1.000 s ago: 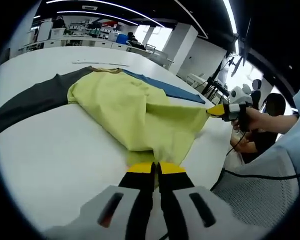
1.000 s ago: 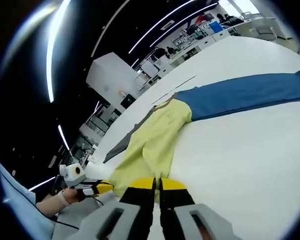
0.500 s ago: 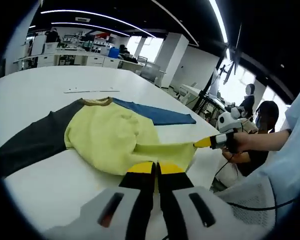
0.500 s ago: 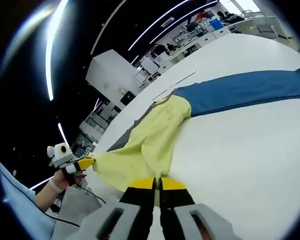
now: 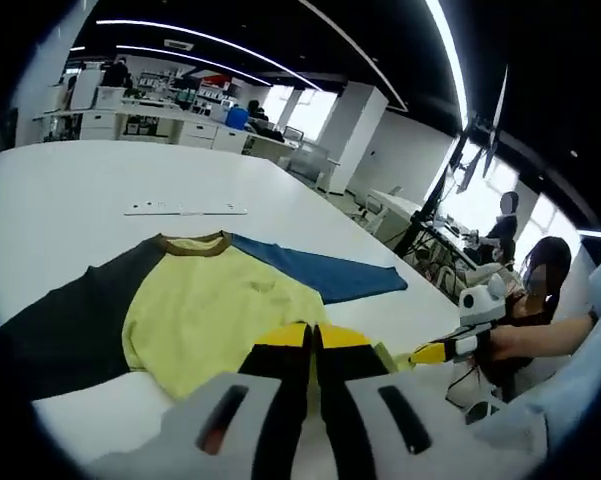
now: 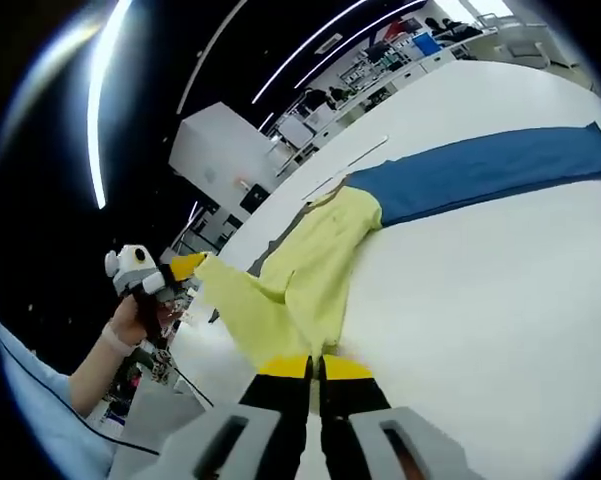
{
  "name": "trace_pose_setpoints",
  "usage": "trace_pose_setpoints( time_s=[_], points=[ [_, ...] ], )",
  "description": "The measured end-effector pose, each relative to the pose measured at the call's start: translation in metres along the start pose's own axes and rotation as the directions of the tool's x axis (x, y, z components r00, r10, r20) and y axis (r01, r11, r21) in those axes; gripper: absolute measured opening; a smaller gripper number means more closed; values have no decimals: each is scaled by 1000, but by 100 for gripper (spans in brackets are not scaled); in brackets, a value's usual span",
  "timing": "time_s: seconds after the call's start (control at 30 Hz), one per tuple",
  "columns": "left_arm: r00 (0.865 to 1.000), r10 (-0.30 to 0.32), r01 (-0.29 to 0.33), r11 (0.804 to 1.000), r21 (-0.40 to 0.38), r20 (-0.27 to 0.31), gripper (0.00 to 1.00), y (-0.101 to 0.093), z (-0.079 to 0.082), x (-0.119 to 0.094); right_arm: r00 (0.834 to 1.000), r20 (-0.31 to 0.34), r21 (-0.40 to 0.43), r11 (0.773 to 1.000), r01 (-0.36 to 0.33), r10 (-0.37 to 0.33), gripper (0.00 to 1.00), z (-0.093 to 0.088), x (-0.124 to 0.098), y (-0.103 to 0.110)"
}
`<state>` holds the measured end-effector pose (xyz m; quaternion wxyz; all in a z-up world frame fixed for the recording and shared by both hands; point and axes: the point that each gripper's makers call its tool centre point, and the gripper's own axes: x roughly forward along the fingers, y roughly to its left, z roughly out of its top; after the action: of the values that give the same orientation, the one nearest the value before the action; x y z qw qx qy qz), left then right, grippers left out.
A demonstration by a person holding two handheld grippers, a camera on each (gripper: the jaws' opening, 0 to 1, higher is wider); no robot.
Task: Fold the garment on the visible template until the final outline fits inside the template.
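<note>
A shirt with a yellow body (image 5: pixel 205 315), a dark grey sleeve (image 5: pixel 65 335), a blue sleeve (image 5: pixel 325 278) and an olive collar (image 5: pixel 192 243) lies on the white table (image 5: pixel 70 190). My left gripper (image 5: pixel 313 343) is shut on the yellow hem nearest me. In the right gripper view the left gripper (image 6: pixel 185 266) holds a hem corner raised off the table. My right gripper (image 6: pixel 315 367) is shut on the yellow hem (image 6: pixel 280 310) too. It also enters the left gripper view as the right gripper (image 5: pixel 432 352), held by a hand. The blue sleeve (image 6: pixel 480 172) stretches away to the right.
A thin pale strip (image 5: pixel 185 210) lies on the table beyond the collar, and the same strip (image 6: pixel 365 152) shows in the right gripper view. A person (image 5: pixel 535 290) sits off the table's right edge. Desks and shelves (image 5: pixel 130 100) line the far wall.
Both grippers have lifted and drawn the yellow hem back toward me. The bunched body now lies flatter, and the left gripper stands higher in the right gripper view.
</note>
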<state>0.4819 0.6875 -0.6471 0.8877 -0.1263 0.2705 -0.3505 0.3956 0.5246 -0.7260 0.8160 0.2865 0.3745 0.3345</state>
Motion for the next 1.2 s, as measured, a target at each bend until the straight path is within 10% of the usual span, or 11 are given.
trace_pose_setpoints(
  time_s=[0.47,0.87,1.2],
  points=[
    [997,-26,18,995,-95,-79,0,10,-42,48,1000,-3,31,1000,0,0,0,-5,1,-6],
    [996,-27,19,995,-93,-83,0,14,-55,44,1000,-11,37,999,4,-4,0,-8,2,-6],
    [997,-51,50,999,-19,-63,43,5,-52,38,1000,-13,31,1000,6,-6,0,-9,2,-6]
  ],
)
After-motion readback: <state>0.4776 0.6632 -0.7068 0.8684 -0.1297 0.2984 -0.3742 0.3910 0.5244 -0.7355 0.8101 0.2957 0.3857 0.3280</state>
